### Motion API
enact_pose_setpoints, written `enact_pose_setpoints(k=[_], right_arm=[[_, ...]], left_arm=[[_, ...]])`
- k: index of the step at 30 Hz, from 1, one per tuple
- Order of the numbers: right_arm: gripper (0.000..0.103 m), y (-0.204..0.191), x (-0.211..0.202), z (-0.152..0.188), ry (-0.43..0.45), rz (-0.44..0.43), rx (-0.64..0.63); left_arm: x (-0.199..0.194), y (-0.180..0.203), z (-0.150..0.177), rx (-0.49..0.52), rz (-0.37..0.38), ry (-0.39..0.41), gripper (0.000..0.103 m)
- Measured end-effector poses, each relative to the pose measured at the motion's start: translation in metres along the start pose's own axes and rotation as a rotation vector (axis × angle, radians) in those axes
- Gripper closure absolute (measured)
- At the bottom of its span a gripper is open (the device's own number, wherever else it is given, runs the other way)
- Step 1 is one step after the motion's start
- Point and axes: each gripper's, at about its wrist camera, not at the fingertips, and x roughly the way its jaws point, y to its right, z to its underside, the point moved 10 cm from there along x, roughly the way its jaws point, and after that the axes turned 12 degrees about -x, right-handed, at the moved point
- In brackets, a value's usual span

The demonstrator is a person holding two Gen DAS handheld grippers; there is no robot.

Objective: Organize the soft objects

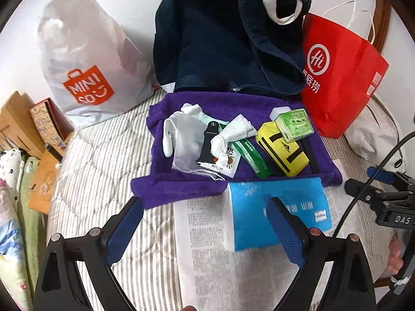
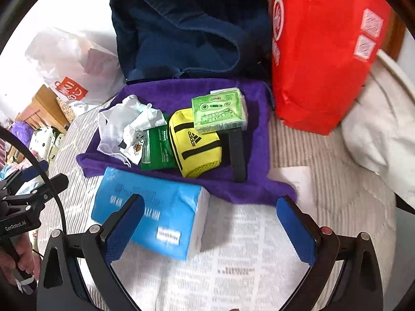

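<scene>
A blue tissue pack (image 1: 249,220) (image 2: 160,207) lies on a newspaper (image 1: 207,246) (image 2: 246,259) at the near edge of a purple towel (image 1: 168,189) (image 2: 254,181). On the towel lie a white sock (image 1: 179,134), a green packet (image 2: 158,145), a yellow pouch (image 1: 282,150) (image 2: 197,142) and a green tissue pack (image 1: 294,124) (image 2: 219,110). My left gripper (image 1: 205,204) hangs open above the blue pack's left end and holds nothing. My right gripper (image 2: 210,199) is open over the pack's right end, with nothing gripped.
A navy bag (image 1: 212,46) (image 2: 176,39) stands open behind the towel. A red paper bag (image 1: 342,77) (image 2: 319,51) is to its right, a white shopping bag (image 1: 85,59) to its left. A white pillow (image 2: 376,129) lies at the right, and wooden furniture (image 1: 15,119) edges the bed at the left.
</scene>
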Motion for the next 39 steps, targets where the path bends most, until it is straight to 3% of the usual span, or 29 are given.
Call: enact_pose_setpoints(k=[13, 22, 39], right_arm=[[0.002, 0.004, -0.056, 0.035, 0.026, 0.075, -0.001], [0.002, -0.001, -0.080, 0.048, 0.051, 0.093, -0.025], [0.002, -0.006, -0.099, 0.065, 0.062, 0.112, -0.020]], left_arm=[[-0.048, 0.014, 0.023, -0.016, -0.005, 0.067, 0.007], [-0.057, 0.011, 0.047, -0.027, -0.016, 0.062, 0.007], [-0.080, 0.014, 0.051, -0.007, -0.026, 0.098, 0.007]])
